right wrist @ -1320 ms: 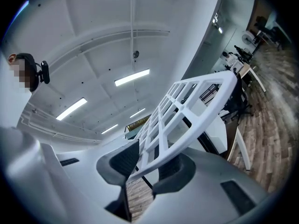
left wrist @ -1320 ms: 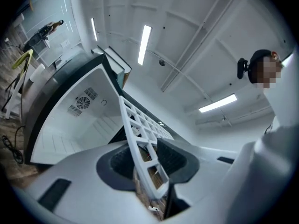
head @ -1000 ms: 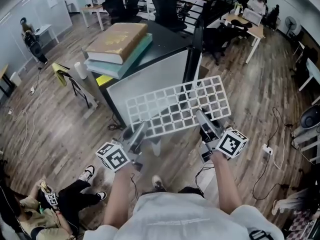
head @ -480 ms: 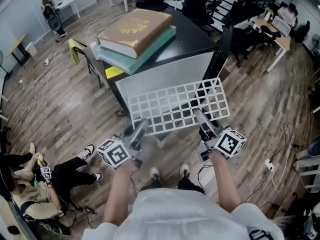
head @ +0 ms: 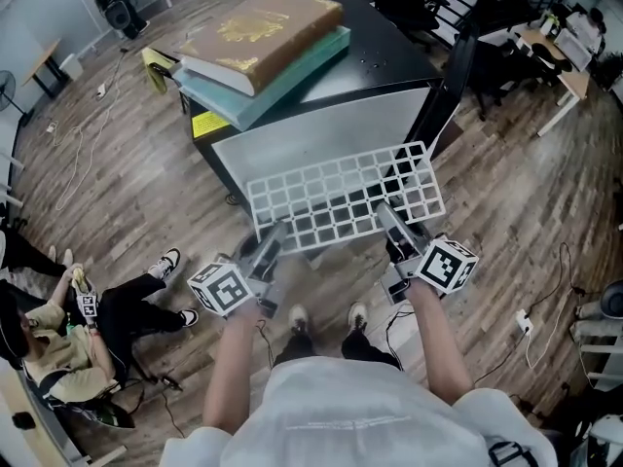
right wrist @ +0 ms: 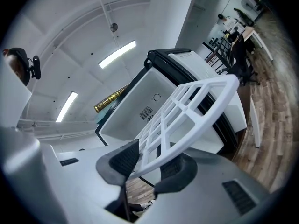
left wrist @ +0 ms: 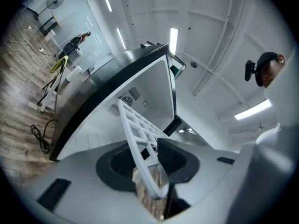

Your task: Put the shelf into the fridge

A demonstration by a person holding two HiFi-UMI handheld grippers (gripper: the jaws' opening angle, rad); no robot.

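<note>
The white grid shelf [head: 341, 197] is carried by its near edge, the left gripper [head: 271, 244] clamped on one end and the right gripper [head: 389, 220] on the other. It is not in yet: the fridge [head: 321, 129] stands just ahead of the jaws, door open, and what shows of its white cavity looks bare. Sliding the shelf in remains. Two books [head: 263, 42] lie on top.

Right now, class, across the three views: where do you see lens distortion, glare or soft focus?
Head view: wide-angle bend, floor planks curving at the edges, shelf sharp. Left gripper view: fisheye circle with black corners, ceiling lamp blown out, shelf's near end soft. Right gripper view: same fisheye, lamp strips glaring, ceiling seams bowed.
</note>
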